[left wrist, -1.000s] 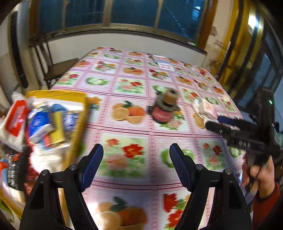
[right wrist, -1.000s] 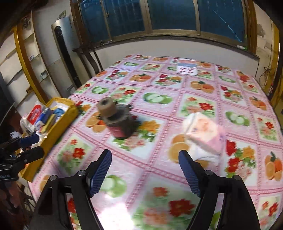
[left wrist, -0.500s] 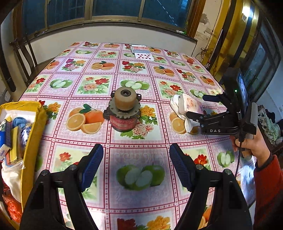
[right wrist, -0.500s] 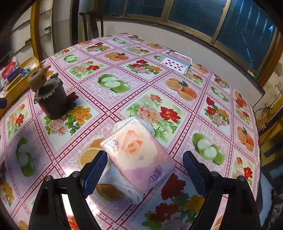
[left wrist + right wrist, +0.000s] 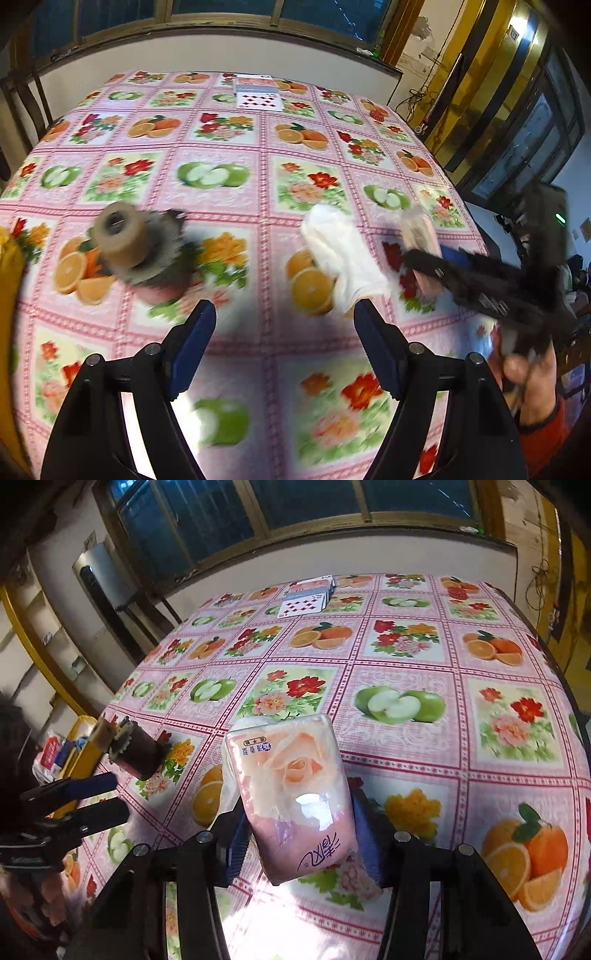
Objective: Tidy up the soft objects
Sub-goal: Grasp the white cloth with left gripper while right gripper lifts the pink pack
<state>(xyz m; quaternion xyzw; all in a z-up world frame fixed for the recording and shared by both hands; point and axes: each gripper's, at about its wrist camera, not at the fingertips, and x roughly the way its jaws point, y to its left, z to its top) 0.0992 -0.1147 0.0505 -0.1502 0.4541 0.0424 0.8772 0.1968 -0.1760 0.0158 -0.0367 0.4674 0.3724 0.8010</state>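
**Right tool closing in on the tissue pack**

Half a second ago the pack was lying ahead of the right tool's spread fingers; now the right tool (image 5: 297, 834) is sitting around the pink, plastic-wrapped pack of tissues with a rose print (image 5: 291, 794), one blue pad at each long side. Whether the pads are already pressing the wrap or only just beside it cannot be told from the wrist view, so the grip is best read as closing, not yet firm.

The left tool (image 5: 284, 345) is hanging released and empty over the near edge of the table (image 5: 517, 657), its jaws wide apart. Its own view is swinging and blurred.

The pack is resting towards the near right part of the table's fruit-and-flower oilcloth, partly on a white crumpled soft cloth (image 5: 343, 258) that is showing at its far left corner. A brown cylindrical gear-like metal part (image 5: 129, 746) is standing well apart to the left, and beyond it a yellow open box holding small packets (image 5: 79, 749) is sitting at the left edge. A fan of playing cards (image 5: 306, 598) is lying near the far edge.

To do this step well, I judge the squeeze should be gentle and centred: the wrap looks slippery and the contents will give, so pinching too hard will crush it, too lightly will let it slide. Lifting straight up should be keeping the cloth from dragging along.
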